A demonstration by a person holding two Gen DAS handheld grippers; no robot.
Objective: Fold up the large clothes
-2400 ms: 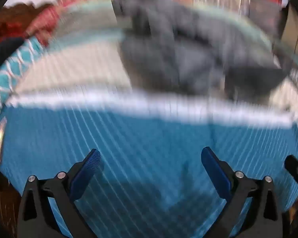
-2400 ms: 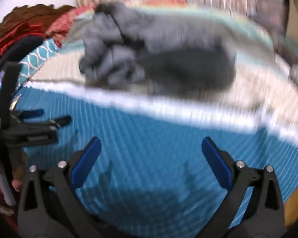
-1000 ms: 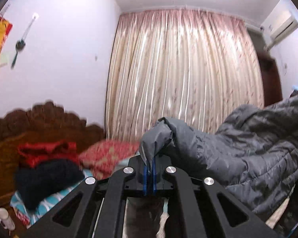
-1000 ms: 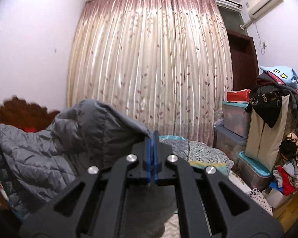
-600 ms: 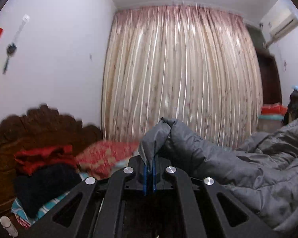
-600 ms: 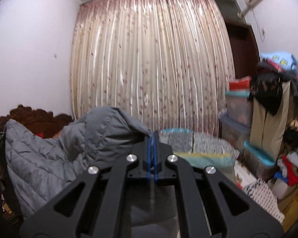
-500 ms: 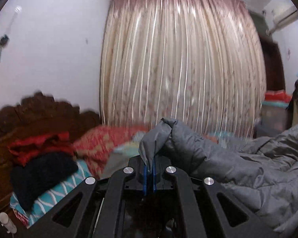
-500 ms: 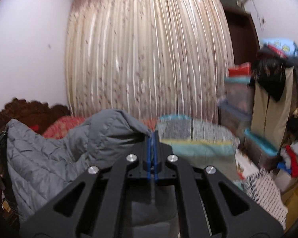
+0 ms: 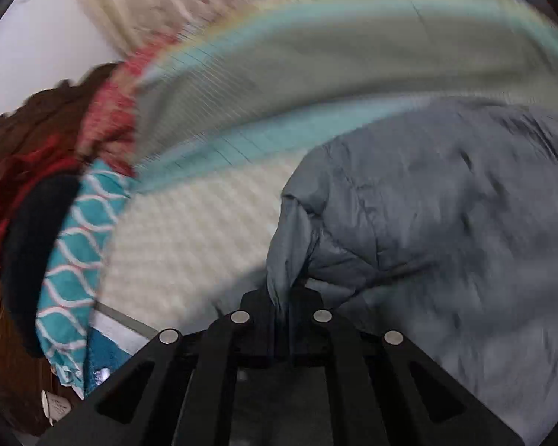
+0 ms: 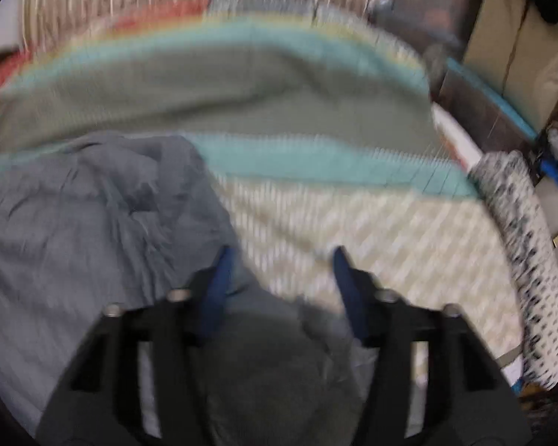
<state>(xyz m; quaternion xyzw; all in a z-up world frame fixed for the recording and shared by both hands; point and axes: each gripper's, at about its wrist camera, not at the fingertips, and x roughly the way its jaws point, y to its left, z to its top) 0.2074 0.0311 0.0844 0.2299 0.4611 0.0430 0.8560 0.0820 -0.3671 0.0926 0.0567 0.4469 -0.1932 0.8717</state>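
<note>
Over the bed: one gripper pinching the jacket, the other spread wide.

Left wrist view: the left gripper (image 9: 282,308), low centre, is clamped on a fold of the grey jacket (image 9: 446,230), which fills the right of the frame on the striped bed (image 9: 189,245). Right wrist view: the right gripper (image 10: 281,278) gapes, blue pads empty, jacket (image 10: 93,230) at lower left beside and under it. With one corner loose, I'd expect the slick jacket to bunch or land crooked; blur hides fine detail.
</note>
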